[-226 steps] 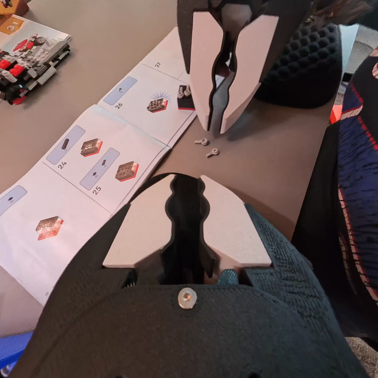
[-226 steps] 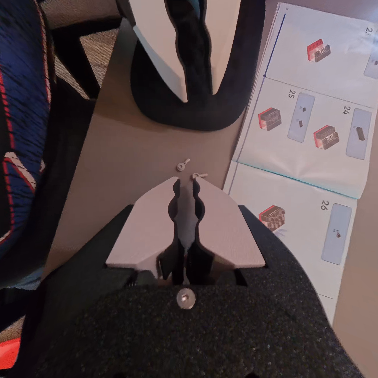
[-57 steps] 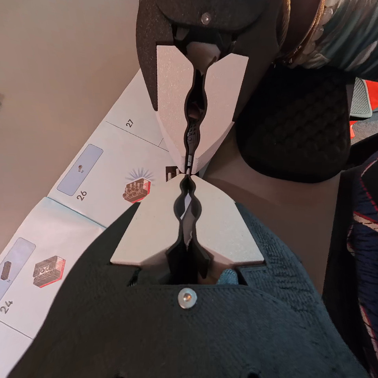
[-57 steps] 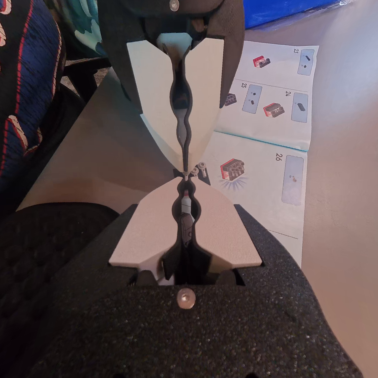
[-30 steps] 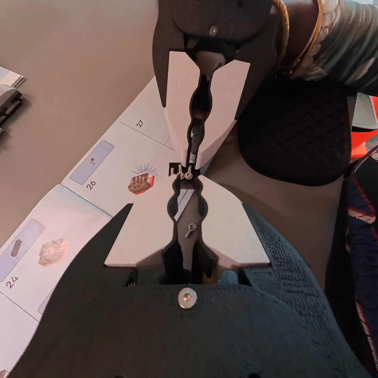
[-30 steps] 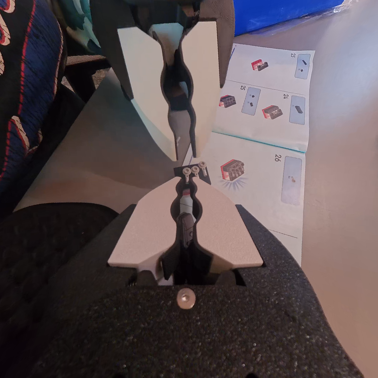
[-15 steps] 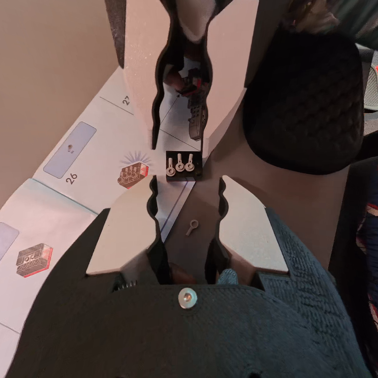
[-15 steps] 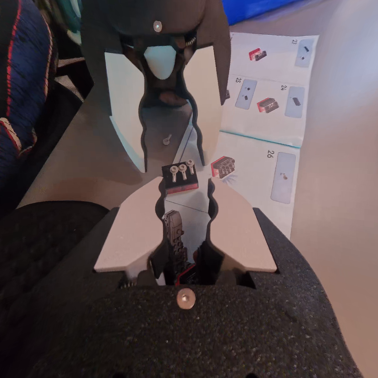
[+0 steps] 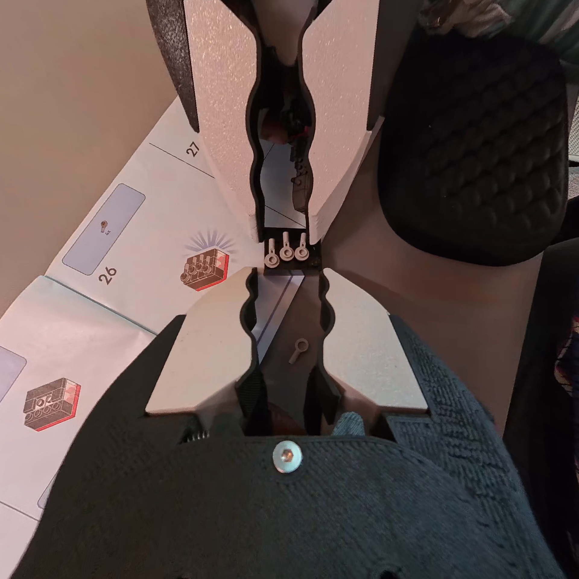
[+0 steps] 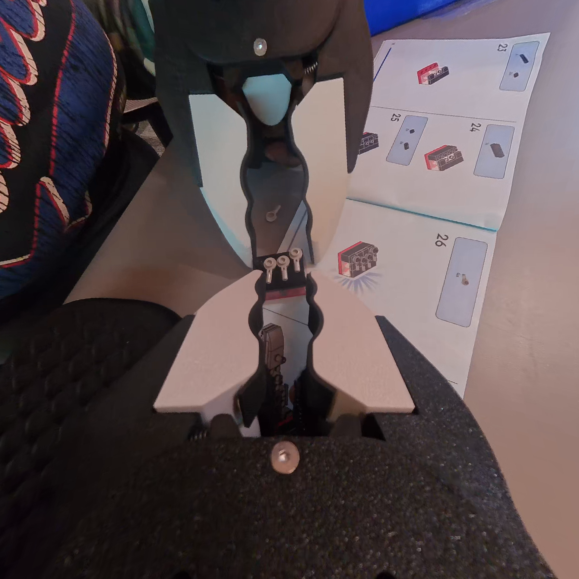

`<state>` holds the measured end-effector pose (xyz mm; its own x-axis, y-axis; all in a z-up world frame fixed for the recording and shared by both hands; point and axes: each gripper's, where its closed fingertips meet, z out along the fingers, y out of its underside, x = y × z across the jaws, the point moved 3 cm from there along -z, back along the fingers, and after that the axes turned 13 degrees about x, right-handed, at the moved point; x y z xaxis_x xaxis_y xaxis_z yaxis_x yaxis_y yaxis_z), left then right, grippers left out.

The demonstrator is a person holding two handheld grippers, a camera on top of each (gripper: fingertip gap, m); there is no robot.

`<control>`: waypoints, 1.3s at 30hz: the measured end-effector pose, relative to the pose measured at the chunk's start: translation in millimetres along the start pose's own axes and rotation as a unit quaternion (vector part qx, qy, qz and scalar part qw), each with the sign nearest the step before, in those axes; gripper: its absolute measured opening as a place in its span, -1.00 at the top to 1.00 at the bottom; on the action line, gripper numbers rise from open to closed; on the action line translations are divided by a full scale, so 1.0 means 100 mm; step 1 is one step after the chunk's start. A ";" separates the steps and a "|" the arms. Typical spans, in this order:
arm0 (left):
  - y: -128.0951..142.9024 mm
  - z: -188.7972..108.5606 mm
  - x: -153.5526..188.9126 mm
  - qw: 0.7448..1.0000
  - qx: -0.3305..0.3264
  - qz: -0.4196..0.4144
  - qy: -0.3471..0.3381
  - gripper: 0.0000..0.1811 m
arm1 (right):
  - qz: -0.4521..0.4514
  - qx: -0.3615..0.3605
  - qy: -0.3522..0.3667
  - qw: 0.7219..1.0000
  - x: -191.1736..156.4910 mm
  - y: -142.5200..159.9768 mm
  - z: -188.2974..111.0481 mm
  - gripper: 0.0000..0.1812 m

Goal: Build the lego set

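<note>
Both grippers, left gripper [image 9: 289, 275] and right gripper [image 10: 283, 275], now stand narrower around the stiff, light black block [image 9: 293, 255], best pinched by its flat sides, its loose grey pin [image 9: 299, 350] lying just behind.

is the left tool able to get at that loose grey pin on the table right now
Probably yes. The left tool is open, and the loose grey pin lies on the bare table between its fingers, with nothing covering it.
</note>
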<state>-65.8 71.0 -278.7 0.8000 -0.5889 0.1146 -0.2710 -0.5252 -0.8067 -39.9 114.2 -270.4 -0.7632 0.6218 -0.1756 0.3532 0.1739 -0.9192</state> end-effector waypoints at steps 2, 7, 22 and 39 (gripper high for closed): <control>0.00 0.00 0.00 1.000 0.000 -0.002 0.002 0.59 | -0.004 -0.003 0.000 1.000 0.00 0.00 0.00 0.73; 0.00 0.01 0.00 1.000 -0.002 0.002 0.005 0.59 | -0.010 -0.017 -0.008 1.000 0.00 -0.01 -0.01 0.73; 0.00 0.01 0.00 1.000 0.000 -0.008 0.010 0.63 | -0.009 -0.047 -0.026 0.999 0.02 -0.01 -0.01 0.74; -0.01 0.01 0.00 1.000 0.001 -0.010 0.012 0.63 | -0.010 -0.054 -0.033 0.998 0.03 -0.02 0.00 0.75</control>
<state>-65.3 71.6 -278.4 0.7922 -0.5927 0.1453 -0.2536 -0.5364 -0.8050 -42.2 115.8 -269.2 -0.8035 0.5666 -0.1829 0.3907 0.2701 -0.8800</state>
